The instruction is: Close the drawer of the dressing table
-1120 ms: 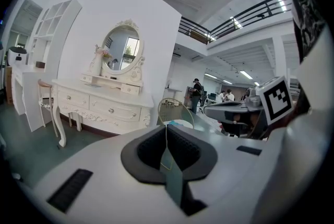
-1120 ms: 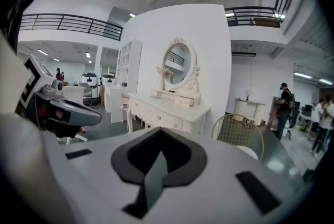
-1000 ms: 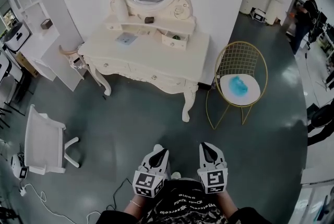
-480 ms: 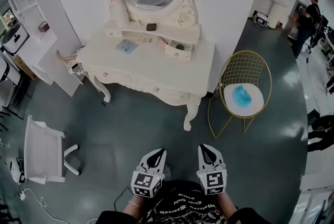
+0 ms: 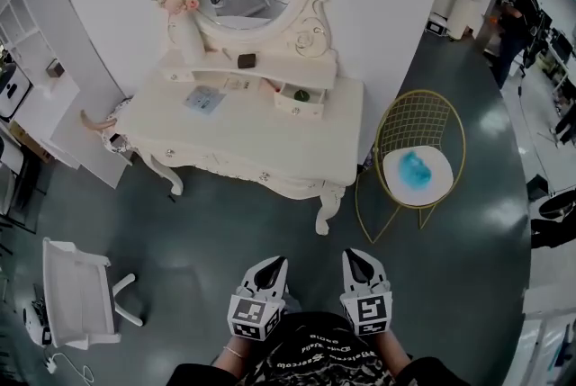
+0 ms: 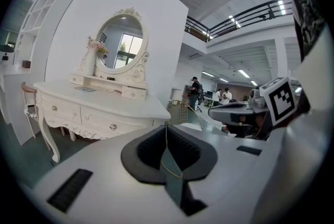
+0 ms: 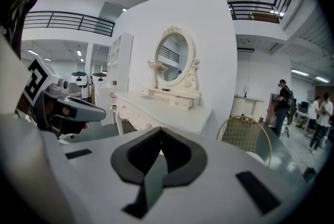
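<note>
Shirt print: white lettering on the person's dark shirt point(image 5: 310, 355), seen upside down and too small to read.
Marker codes: black-and-white square patterns on the cubes of the left hand-held gripper point(image 5: 273, 267) and right hand-held gripper point(image 5: 358, 260), not readable as words.
Paper point(image 5: 204, 98) on desk point(image 5: 270, 150): print illegible.

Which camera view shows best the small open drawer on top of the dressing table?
The head view: it looks down into the small drawer, pulled out, with something dark green inside. The left gripper view and the right gripper view show only its front, small and far away.
</note>
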Tool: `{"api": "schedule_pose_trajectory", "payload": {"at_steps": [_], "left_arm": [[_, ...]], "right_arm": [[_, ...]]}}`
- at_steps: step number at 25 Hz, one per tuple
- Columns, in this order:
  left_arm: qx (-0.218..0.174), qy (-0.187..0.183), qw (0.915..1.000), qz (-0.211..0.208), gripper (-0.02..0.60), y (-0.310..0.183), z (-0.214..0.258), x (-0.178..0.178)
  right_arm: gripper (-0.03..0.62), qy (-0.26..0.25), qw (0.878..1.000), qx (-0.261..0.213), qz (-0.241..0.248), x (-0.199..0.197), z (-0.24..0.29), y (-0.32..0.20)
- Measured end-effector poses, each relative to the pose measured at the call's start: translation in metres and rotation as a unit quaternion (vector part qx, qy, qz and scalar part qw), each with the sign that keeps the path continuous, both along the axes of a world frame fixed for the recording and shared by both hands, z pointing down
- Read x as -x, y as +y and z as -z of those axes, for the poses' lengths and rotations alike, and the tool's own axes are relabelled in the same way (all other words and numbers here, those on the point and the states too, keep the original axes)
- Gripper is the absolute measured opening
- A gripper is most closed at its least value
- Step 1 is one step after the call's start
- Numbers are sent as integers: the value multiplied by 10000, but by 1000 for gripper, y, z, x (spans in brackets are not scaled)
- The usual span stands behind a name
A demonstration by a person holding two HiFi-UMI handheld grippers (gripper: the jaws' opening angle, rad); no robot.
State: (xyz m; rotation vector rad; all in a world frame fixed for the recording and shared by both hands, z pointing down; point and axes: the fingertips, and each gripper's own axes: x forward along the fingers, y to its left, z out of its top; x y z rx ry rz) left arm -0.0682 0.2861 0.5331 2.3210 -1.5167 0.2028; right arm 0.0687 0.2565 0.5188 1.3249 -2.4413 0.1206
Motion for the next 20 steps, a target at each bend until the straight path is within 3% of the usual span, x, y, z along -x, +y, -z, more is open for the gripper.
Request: {"api": "schedule_pose_trajectory", "payload": {"at_steps": [20], "left_arm": [[-32,-18,9978,-656,21,-88,-1,52]], "right_arm": [[12,164,9985,184,-479,50,-15,-66]]}}
